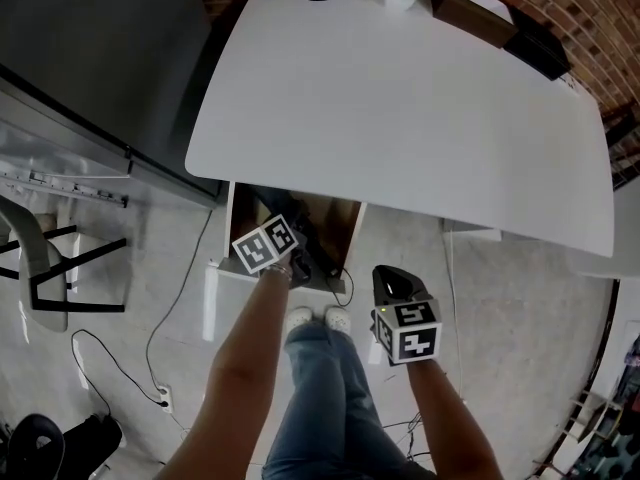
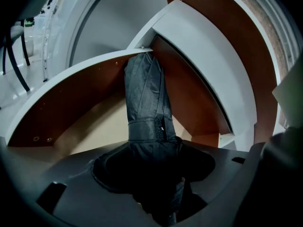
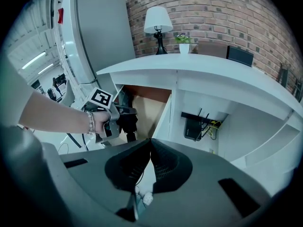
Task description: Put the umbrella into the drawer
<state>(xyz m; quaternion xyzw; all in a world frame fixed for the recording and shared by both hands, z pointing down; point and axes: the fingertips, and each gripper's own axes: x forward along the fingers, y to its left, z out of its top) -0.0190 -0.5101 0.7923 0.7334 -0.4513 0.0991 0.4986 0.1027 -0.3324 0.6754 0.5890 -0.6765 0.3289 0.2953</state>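
Beneath a white desk (image 1: 400, 118) by a brick wall, the drawer (image 2: 90, 131) stands open. The left gripper (image 2: 154, 171) clamps the folded umbrella (image 2: 146, 98), whose tip is already inside. Held at this slant, it may jam against the drawer's back. The right gripper (image 3: 150, 143) is closed and empty.

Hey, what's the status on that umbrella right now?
Left gripper shut on folded umbrella. Umbrella reaching into open drawer, not released. Right gripper shut, empty. Nothing seen in the way.
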